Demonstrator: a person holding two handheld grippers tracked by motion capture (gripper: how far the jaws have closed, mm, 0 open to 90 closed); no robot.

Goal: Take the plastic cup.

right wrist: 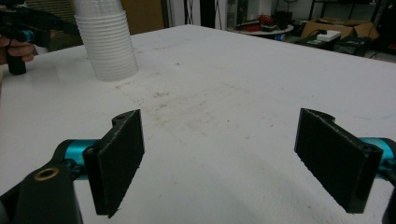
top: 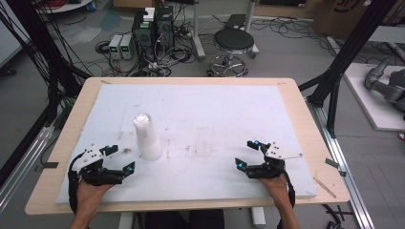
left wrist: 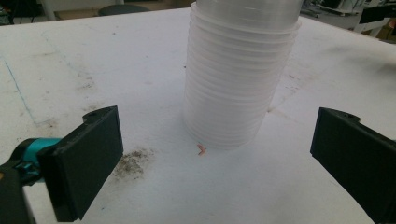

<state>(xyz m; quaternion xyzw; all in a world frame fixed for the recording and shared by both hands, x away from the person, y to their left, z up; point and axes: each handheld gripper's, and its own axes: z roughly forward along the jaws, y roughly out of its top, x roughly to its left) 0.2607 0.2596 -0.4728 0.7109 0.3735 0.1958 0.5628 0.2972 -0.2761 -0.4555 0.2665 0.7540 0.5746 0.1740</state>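
Observation:
A tall stack of clear plastic cups [top: 147, 137] stands upright on the white board [top: 215, 109], left of centre. My left gripper [top: 120, 158] rests at the front left, just short of the stack, open with nothing between its jaws. In the left gripper view the cup stack [left wrist: 236, 79] rises right ahead of the left gripper [left wrist: 217, 163], between the lines of the two jaws. My right gripper [top: 248, 153] sits at the front right, open and empty. In the right gripper view the right gripper [right wrist: 243, 163] faces bare board, with the cup stack [right wrist: 106, 39] far off at upper left.
The white board lies on a wooden table [top: 305, 119]. A dirty smudge [left wrist: 133, 161] marks the board near the stack. Beyond the table stand a black stool [top: 233, 43], computer boxes [top: 153, 31] and loose cables on the floor. Black frame posts [top: 344, 62] flank the table.

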